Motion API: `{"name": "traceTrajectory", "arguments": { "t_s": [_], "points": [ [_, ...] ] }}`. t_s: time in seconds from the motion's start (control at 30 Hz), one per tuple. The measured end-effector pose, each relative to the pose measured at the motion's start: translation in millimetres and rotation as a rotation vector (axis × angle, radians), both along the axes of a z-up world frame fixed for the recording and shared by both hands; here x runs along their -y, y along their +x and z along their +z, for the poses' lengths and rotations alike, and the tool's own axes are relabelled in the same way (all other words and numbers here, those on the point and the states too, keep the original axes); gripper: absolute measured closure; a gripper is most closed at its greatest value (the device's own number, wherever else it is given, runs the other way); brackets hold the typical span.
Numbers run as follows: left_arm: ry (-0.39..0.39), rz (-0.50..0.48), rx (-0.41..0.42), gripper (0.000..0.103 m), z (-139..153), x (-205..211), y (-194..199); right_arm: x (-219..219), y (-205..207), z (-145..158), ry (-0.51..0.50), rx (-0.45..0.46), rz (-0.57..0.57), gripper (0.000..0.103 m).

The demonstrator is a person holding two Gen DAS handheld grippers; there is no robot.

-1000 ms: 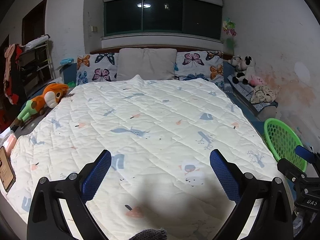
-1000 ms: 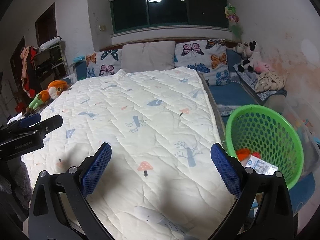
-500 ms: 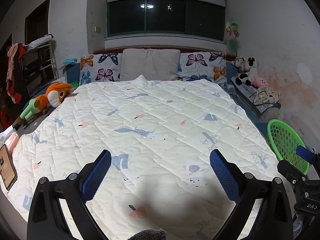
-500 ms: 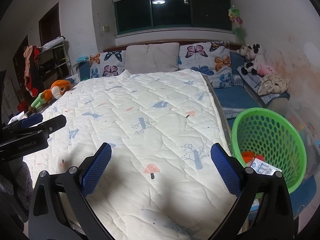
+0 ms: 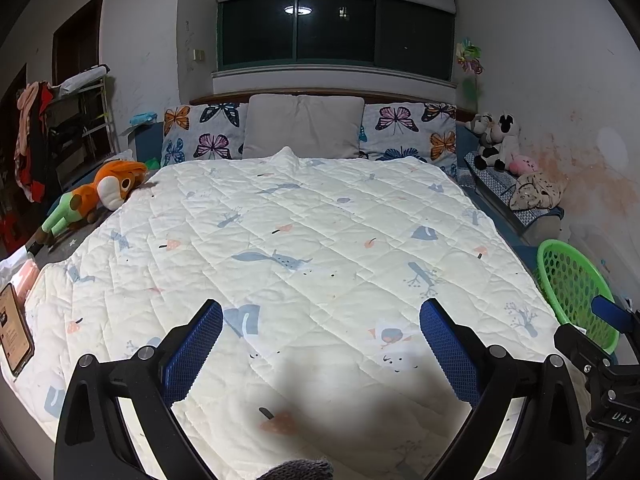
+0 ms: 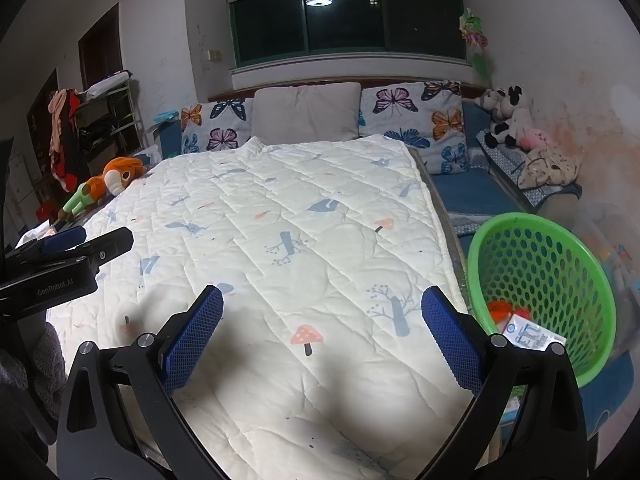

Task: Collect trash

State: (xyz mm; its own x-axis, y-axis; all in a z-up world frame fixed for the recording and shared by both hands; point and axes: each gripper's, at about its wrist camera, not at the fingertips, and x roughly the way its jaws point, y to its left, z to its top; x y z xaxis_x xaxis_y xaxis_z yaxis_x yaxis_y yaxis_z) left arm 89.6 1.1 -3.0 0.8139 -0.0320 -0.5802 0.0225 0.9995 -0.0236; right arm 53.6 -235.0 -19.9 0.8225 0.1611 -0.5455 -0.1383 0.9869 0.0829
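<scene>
Seems close to done, going by the layout: quilt (image 5: 320,248) bare of any litter, and trash already lying in the green basket (image 6: 592,280) beside the bed on the right, namely a white printed carton (image 6: 534,336) and something orange-red (image 6: 500,309) under it. Left gripper (image 5: 320,350) spread wide over the near end of the quilt, pinching nothing; right gripper (image 6: 322,338) likewise spread and empty, poised near the basket's rim. Left to do, perhaps, only a last sweep for stray bits (the dark flat thing (image 5: 14,330) at the quilt's left edge looks like a phone or card rather than trash, hard to tell). Floor around the bed out of sight, basket bottom mostly hidden by its own wall and the right gripper's arm, shelves at far left too dim to read
</scene>
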Motion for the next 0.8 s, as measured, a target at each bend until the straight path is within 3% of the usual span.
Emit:
{"name": "traceTrajectory", "arguments": {
  "t_s": [0.8],
  "points": [
    [-0.003,0.009,-0.005,0.007,-4.1,-3.6,-0.2,-1.3,-0.2,-0.3,0.001,0.0,0.002,0.004]
  ]
}}
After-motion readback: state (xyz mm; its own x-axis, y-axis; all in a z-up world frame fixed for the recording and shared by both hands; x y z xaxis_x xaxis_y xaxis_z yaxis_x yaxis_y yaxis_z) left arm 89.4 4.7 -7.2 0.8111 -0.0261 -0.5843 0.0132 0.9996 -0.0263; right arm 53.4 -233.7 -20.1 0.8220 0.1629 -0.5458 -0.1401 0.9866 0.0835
